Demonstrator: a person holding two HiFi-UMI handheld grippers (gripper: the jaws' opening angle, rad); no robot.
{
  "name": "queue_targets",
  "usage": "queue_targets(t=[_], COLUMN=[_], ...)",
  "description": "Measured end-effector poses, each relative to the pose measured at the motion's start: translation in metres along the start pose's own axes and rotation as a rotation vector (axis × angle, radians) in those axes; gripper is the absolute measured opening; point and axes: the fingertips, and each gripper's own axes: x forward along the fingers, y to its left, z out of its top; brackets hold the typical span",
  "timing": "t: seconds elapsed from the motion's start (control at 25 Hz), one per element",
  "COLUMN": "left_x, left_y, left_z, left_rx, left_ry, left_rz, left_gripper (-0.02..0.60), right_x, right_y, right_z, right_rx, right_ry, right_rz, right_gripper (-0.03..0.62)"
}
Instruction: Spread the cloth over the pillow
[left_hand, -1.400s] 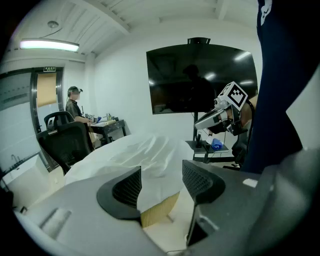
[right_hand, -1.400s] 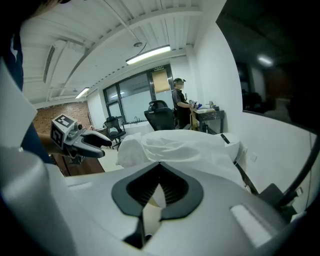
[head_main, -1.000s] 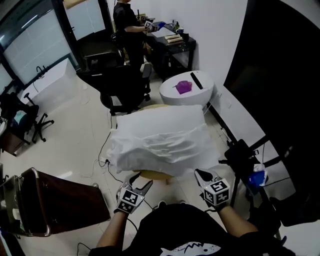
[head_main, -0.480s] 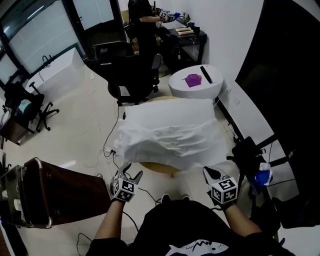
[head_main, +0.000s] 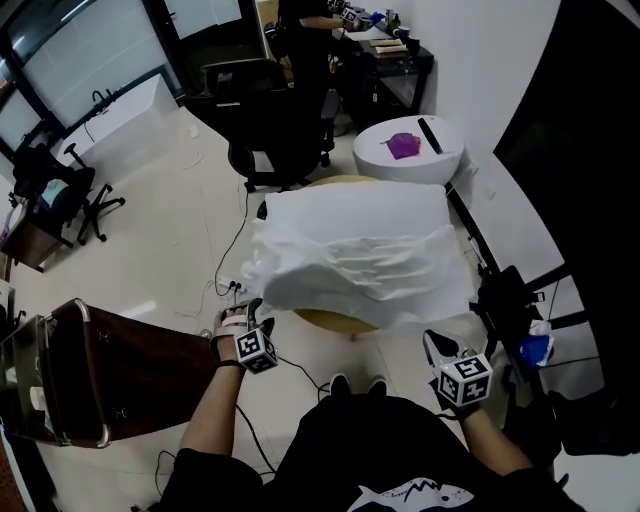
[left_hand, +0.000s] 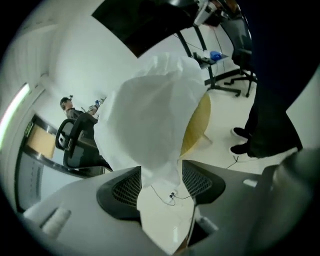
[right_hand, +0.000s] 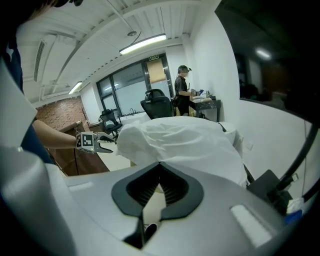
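The pillow (head_main: 350, 212) lies ahead of both grippers, with the cloth (head_main: 360, 275) bunched over its near half. Our left gripper (head_main: 248, 312) has its jaws wide apart, and the cloth's corner is just beyond its tips, unpressed. Our right gripper (head_main: 436, 342) is closed with the hem at its tips; we cannot tell whether it is pinched. If the left closes short, we judge a one-sided pull would drag the cloth askew.

Pillow (head_main: 350, 205): white, plump, rectangular; lies flat across a round yellowish table (head_main: 322, 320). Cloth (head_main: 360, 275): thin, white, wrinkled; covers the near part of the pillow, hangs down past its near edge, bunches loosely at the left corner; leaves the far strip bare.
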Motion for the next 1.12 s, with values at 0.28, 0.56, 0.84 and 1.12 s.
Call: queue_targets(t=[0.28, 0.56, 0.84, 1.12], left_x=[0.025, 0.05, 0.07, 0.055], left_y=[-0.007, -0.017, -0.006, 0.006], left_z=[0.002, -0.008, -0.008, -0.003], left_rx=[0.234, 0.253, 0.317, 0.287], left_ry=[0.046, 0.049, 0.054, -0.008], left_rz=[0.035, 0.057, 0.125, 0.171], left_gripper=[0.288, 0.368, 0.364, 0.286], right_x=[-0.006, -0.016, -0.022, -0.02], right_y=[0.01, 0.018, 0.023, 0.026], right_z=[-0.009, -0.028, -0.04, -0.044], right_rx=[0.021, 0.045, 0.064, 0.069], right_ry=[0.012, 0.036, 0.067, 0.071], right_rz=[-0.034, -0.069, -0.088, -0.088], right_gripper=[0.008, 0.008, 0.008, 0.008])
